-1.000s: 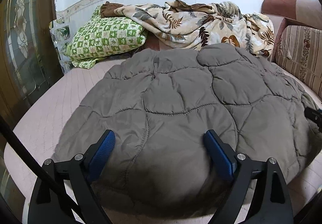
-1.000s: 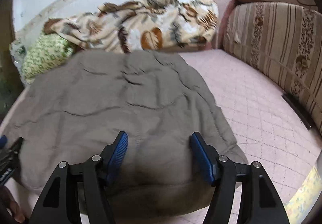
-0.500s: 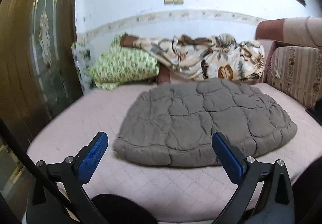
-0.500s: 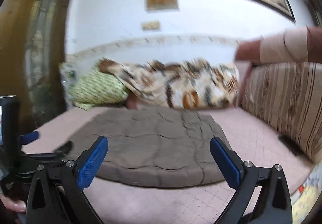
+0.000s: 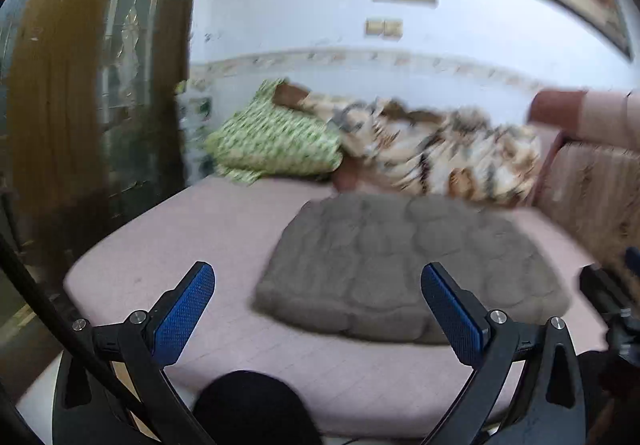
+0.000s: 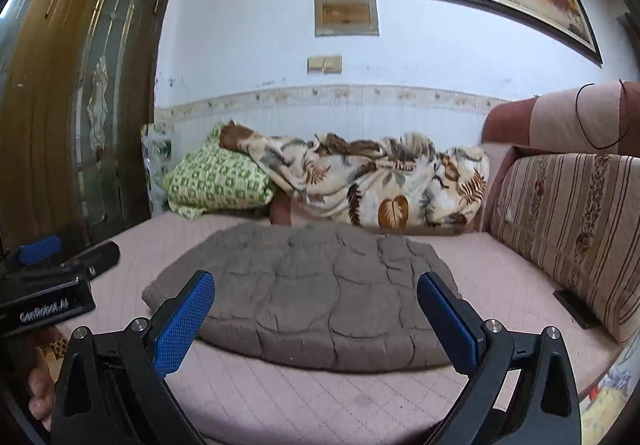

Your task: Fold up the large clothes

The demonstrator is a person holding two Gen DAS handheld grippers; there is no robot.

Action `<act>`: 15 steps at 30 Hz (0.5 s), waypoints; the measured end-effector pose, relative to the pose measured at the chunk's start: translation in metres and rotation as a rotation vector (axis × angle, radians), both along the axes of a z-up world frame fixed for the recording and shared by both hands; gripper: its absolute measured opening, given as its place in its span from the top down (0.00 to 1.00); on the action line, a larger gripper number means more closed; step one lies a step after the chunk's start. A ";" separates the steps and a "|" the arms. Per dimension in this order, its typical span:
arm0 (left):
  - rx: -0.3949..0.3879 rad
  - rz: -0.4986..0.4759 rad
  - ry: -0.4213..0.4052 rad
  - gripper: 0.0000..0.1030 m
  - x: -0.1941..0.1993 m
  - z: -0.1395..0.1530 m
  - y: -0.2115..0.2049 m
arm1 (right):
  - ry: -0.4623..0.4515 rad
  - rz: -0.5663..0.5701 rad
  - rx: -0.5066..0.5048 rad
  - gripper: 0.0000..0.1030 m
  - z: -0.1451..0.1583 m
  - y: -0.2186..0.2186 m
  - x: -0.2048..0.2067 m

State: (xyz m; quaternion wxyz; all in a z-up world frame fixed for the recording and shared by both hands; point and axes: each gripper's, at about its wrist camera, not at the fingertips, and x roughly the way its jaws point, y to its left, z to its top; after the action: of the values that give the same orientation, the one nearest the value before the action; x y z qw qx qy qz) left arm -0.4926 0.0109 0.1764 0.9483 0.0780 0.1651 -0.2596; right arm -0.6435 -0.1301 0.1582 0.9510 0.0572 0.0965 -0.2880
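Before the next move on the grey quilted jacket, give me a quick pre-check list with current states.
1. Left tool empty, fingers spread: ok.
2. Right tool empty, fingers spread: ok.
3. Grey quilted padded garment lying in a flat bundle on the pink quilted bed cover, touching neither tool: ok.
4. Near edge of the garment in plain sight from the right wrist view: ok.
5. Left wrist view sharp enough to aim a grasp: not ok, it is motion-blurred.
6. Whether the fold is even, with sleeves tucked in: cannot tell, only the top surface shows.
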 end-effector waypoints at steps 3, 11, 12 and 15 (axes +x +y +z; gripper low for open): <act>0.115 -0.009 0.019 0.00 0.009 -0.011 -0.016 | 0.022 0.015 0.012 0.01 -0.003 -0.004 0.004; 0.303 -0.046 0.106 0.00 0.031 -0.071 -0.038 | 0.136 0.070 0.022 0.01 -0.046 -0.003 0.037; 0.303 -0.047 0.112 0.00 0.034 -0.074 -0.040 | 0.150 0.073 0.026 0.01 -0.051 -0.004 0.040; 0.297 -0.046 0.135 0.00 0.040 -0.083 -0.042 | 0.169 0.079 0.021 0.01 -0.061 -0.006 0.044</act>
State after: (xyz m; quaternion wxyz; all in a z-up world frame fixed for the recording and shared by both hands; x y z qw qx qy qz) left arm -0.4523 -0.0315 0.0931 0.9068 0.2033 0.2632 -0.2589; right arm -0.5999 -0.1357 0.0973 0.9495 0.0389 0.1814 -0.2531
